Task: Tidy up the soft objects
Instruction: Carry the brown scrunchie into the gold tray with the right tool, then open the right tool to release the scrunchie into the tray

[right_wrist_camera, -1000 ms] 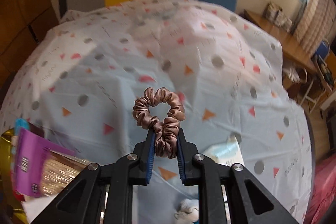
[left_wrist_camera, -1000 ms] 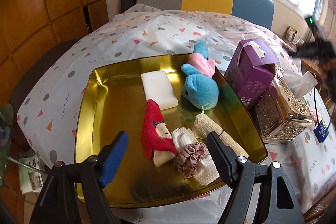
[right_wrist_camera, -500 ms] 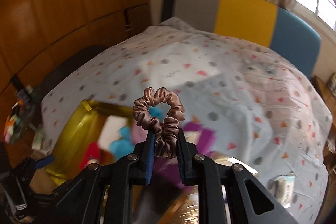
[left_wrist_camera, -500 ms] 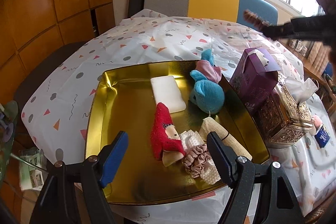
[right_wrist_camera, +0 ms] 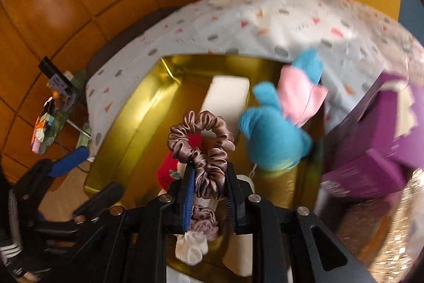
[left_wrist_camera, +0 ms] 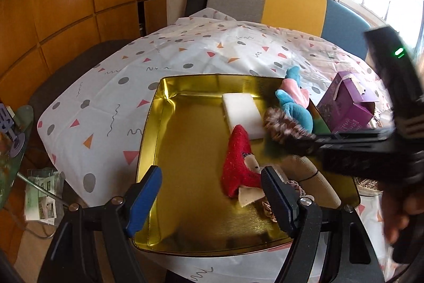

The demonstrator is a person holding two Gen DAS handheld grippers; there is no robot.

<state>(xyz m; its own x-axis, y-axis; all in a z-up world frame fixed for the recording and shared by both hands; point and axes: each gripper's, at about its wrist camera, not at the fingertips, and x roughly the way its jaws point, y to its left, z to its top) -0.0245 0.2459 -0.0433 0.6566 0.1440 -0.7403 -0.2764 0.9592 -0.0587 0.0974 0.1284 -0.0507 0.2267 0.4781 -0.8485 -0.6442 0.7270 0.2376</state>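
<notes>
A gold tray on the patterned tablecloth holds a white sponge, a blue and pink plush, a red sock toy, a beige roll and a mauve scrunchie on a white frilly cloth. My right gripper hangs over the tray's right half with a brown satin scrunchie between its pads; its jaws are opening, though the pads still touch the scrunchie. My left gripper stands open at the tray's near edge, holding nothing.
A purple carton and an ornate glittery tissue box stand right of the tray. A grey, yellow and blue chair back is behind the table. A glass side table with clutter sits at the left.
My right gripper swung from over the bare tablecloth to above the tray, carrying the brown scrunchie, and its jaws parted slightly. My left gripper shifted a little along the tray's near edge.
</notes>
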